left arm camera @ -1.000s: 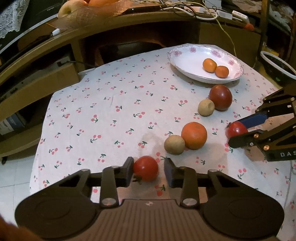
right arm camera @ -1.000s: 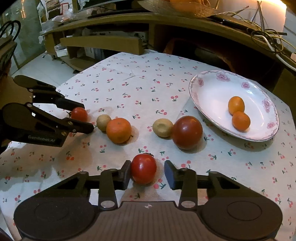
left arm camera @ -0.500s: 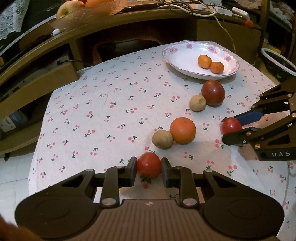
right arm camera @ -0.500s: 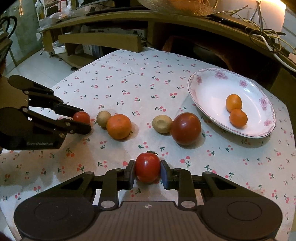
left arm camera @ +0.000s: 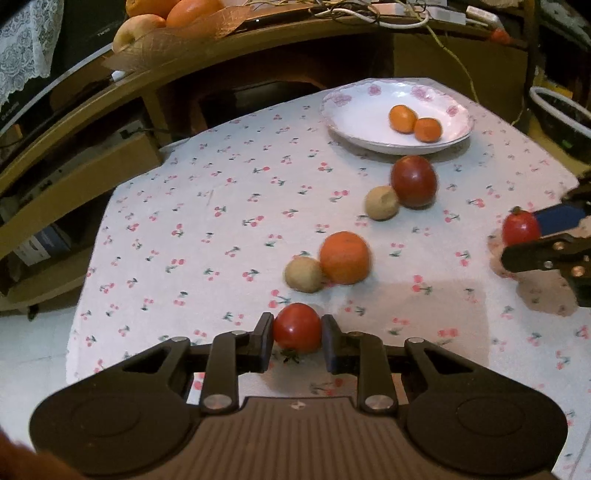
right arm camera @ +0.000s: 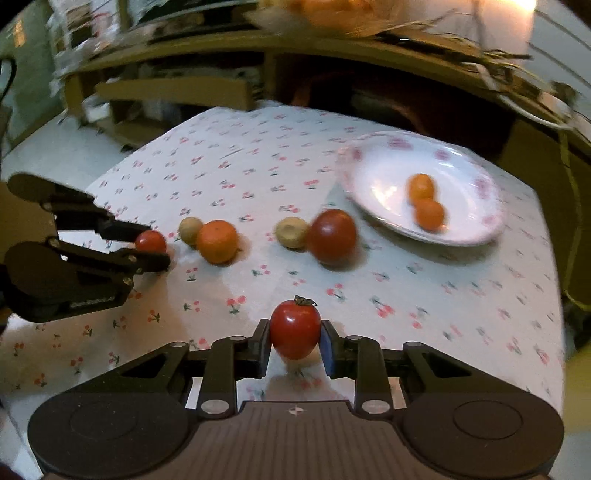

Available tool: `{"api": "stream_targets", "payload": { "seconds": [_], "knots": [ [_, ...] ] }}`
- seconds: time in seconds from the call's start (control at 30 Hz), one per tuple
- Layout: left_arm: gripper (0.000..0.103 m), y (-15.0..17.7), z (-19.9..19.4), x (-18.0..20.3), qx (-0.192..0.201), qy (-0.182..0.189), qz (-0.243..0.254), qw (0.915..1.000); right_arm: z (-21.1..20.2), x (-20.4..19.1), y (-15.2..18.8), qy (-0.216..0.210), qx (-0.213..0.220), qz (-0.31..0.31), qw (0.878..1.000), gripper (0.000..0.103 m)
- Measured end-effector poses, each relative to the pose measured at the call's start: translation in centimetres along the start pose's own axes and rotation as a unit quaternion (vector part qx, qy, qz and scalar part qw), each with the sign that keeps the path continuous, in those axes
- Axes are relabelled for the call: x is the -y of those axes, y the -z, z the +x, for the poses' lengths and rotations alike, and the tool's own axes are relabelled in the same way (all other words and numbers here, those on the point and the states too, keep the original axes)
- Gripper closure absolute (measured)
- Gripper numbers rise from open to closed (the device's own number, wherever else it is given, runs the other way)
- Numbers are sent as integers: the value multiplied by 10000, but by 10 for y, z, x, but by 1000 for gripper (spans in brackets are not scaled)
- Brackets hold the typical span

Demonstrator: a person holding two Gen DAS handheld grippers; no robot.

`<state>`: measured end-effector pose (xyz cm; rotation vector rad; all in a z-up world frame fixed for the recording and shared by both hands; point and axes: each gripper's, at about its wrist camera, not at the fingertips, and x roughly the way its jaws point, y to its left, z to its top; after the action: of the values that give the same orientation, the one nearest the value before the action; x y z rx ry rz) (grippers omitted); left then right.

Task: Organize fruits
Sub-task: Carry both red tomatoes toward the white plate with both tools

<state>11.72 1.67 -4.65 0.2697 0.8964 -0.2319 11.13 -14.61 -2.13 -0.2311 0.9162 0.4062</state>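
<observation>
Left wrist view: I am clamping a small red tomato [left arm camera: 296, 326] in the left gripper [left arm camera: 297, 341], jaws nearly closed, pads pressing both its sides, its green calyx pointing down toward the cloth. Right wrist view: I am pinching a second red tomato [right arm camera: 294, 328] in the right gripper [right arm camera: 294, 345] the same way, calyx pointing up and away, long axis roughly upright; it is hanging above the cherry-print tablecloth [right arm camera: 258, 177].

Beyond them, a white floral plate [left arm camera: 454, 110] is sitting at the far right of the table, holding two small oranges [left arm camera: 414, 123] touching each other. Between plate and grippers, on the cloth: a dark red fruit [left arm camera: 413, 181] touching a tan fruit [left arm camera: 381, 203], then an orange [left arm camera: 344, 257] touching another tan fruit [left arm camera: 303, 274].

Only the left view is showing clearly a basket of fruit [left arm camera: 166, 22] on the wooden shelf behind; the right view is blurring it. Each view is catching the opposite gripper from the side.
</observation>
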Motion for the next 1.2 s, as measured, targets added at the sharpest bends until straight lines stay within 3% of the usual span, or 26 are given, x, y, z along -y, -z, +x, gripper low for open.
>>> {"api": "stream_targets", "payload": {
  "seconds": [0.3, 0.5, 0.73, 1.2],
  "knots": [
    [71, 6, -32, 24, 205, 203, -21, 9996, -42, 5, 23, 335, 223, 385, 9984, 76],
    [71, -13, -37, 34, 425, 616, -93, 9972, -57, 2, 20, 401, 435, 409, 9974, 76],
    [71, -37, -38, 39, 629, 954, -121, 9934, -42, 14, 24, 506, 218, 668, 9962, 76],
    [71, -99, -3, 19, 828, 900, -259, 9922, -20, 64, -31, 352, 602, 1234, 9899, 76]
  ]
}}
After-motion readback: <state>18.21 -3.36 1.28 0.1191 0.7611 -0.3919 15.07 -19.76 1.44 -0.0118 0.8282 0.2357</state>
